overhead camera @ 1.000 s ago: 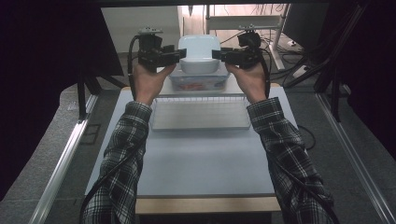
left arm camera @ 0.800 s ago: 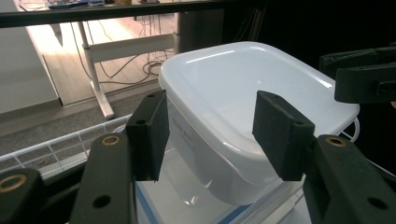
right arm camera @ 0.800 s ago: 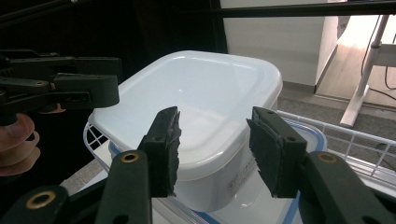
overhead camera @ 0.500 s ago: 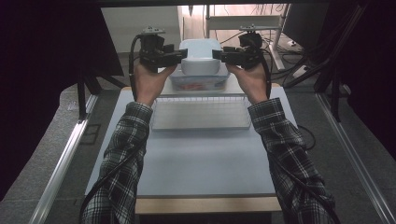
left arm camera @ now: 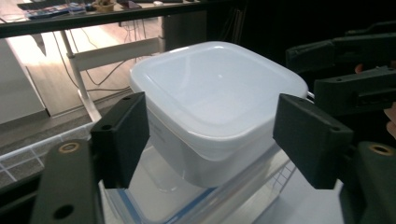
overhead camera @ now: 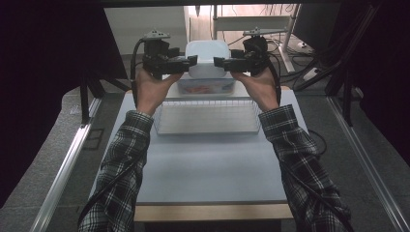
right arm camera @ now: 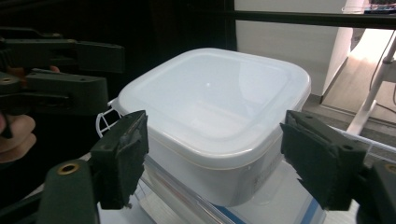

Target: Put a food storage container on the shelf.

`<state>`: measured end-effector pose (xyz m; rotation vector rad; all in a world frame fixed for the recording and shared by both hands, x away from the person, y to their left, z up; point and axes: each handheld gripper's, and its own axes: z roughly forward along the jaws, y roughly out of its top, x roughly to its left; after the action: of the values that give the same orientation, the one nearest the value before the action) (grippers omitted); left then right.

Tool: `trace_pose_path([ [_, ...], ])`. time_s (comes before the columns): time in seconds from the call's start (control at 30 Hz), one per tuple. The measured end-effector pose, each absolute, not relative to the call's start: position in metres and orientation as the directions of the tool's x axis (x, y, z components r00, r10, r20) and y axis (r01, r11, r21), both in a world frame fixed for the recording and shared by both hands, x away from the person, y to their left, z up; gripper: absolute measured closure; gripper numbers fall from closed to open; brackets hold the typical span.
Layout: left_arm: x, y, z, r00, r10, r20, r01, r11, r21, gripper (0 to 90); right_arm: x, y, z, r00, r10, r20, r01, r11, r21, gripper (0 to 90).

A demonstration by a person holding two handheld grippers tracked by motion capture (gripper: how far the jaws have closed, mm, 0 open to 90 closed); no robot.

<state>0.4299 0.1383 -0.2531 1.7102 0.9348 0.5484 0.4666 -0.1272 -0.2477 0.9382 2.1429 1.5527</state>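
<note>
Both grippers are up at the far end of the table [overhead camera: 208,169], one on each side of the white lidded tub [overhead camera: 207,58]. Left gripper [overhead camera: 191,61] comes in from the left, right gripper [overhead camera: 218,63] from the right, tips pointing at each other across the tub's front. From the left gripper view, the jaws stand wide, and they have just been opening; the white lidded tub [left arm camera: 217,98] sits between the black pads [left arm camera: 122,135] with a clear gap on either side, nothing pressing on it. Same story from the right gripper view: jaws spread and just been opening, pads [right arm camera: 122,156] off the tub's [right arm camera: 215,116] walls, tub framed between them.

And the tub itself? It sits stacked on a clear container with a blue-edged lid [left arm camera: 154,205], which stands at the back of the table just behind the wire basket [overhead camera: 208,118]. In the high view something reddish shows through the clear container's [overhead camera: 205,89] wall, too blurred to name. Plaid sleeves [overhead camera: 121,169] reach up from the near edge.
</note>
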Motion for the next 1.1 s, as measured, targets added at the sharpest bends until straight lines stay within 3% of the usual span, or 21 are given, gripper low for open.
trace_pose_path([
  [0.4,0.419,0.133,-0.268,0.624,0.777,-0.086,0.357,-0.185,0.916,10.1,0.458,-0.128,-0.254,-0.726,0.685,0.059,0.315,0.254,0.914,8.4],
  [1.1,0.387,0.137,-0.312,0.66,0.747,-0.075,0.383,-0.249,0.89,4.8,0.427,-0.148,-0.288,-0.762,0.646,0.046,0.314,0.307,0.899,3.6],
])
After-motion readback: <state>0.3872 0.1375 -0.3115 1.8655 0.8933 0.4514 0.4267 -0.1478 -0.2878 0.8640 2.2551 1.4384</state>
